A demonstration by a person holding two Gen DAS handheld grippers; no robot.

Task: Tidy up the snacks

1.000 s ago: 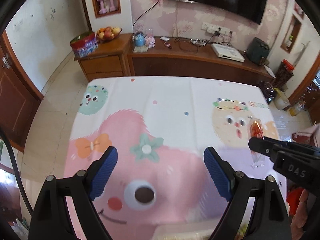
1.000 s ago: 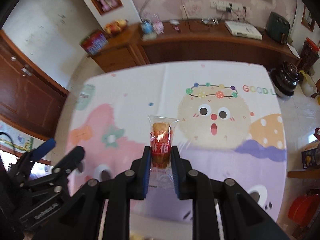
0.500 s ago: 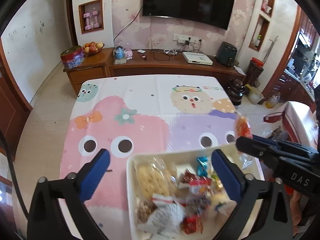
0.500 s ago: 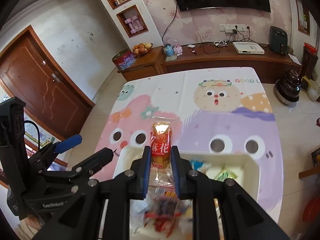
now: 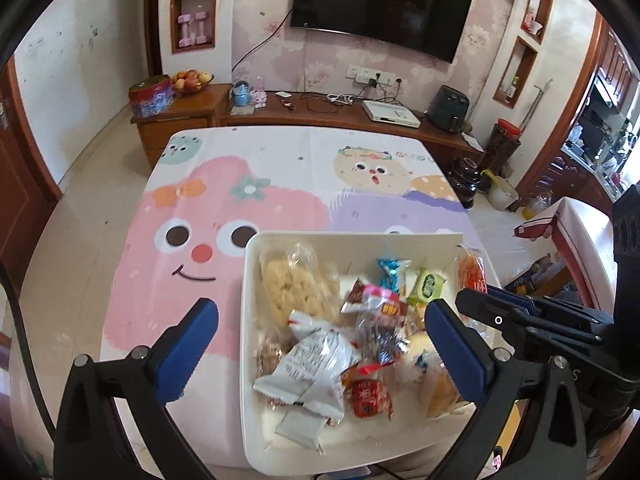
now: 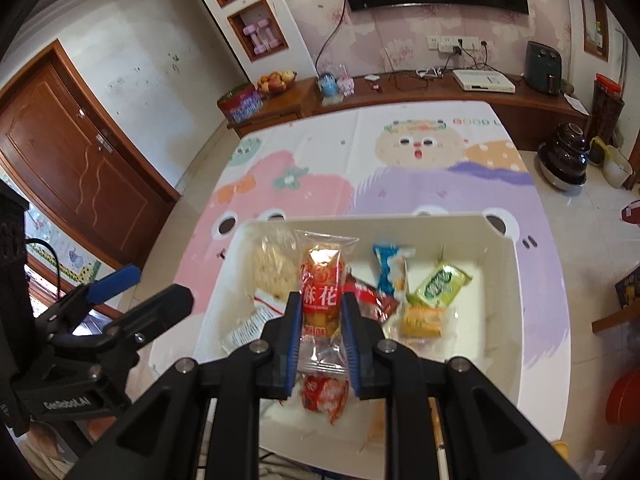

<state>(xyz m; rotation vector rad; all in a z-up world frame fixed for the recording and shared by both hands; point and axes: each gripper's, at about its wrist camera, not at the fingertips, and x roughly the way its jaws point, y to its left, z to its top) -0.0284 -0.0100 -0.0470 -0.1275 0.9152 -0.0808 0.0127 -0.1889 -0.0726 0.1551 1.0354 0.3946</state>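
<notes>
Overhead, we look down on a table covered by a smooth printed cloth [image 5: 280, 184] with pastel cartoon faces in pink, lilac and cream. Beyond the table we note a low wooden cabinet [image 5: 180, 120] along the wall, carrying a fruit bowl [image 5: 192, 79] and a round red tin [image 5: 152, 96]; a dark flat television [image 5: 380, 12] hangs above on floral wallpaper. A panelled wooden door [image 6: 76, 168] shows in the right wrist view, and the floor is pale glossy tile.

On the near part of the cloth sits a white rectangular plastic bin [image 5: 250, 320] with rounded corners and plain walls. It holds a loose heap of crinkled wrapped snacks: a clear bag of pale puffed pieces [image 5: 294, 288], a white foil packet [image 5: 308, 368], a blue packet [image 6: 390, 266] and a green one [image 6: 440, 284].

We record the left gripper [image 5: 320, 340] with its blue-padded jaws spread wide, nothing between them, above the bin's left wall; its jaws have just been opening. The right gripper [image 6: 322, 320] is clamped on a clear-and-red snack packet [image 6: 322, 276] with printed characters, holding it upright over the bin, above the heap.
</notes>
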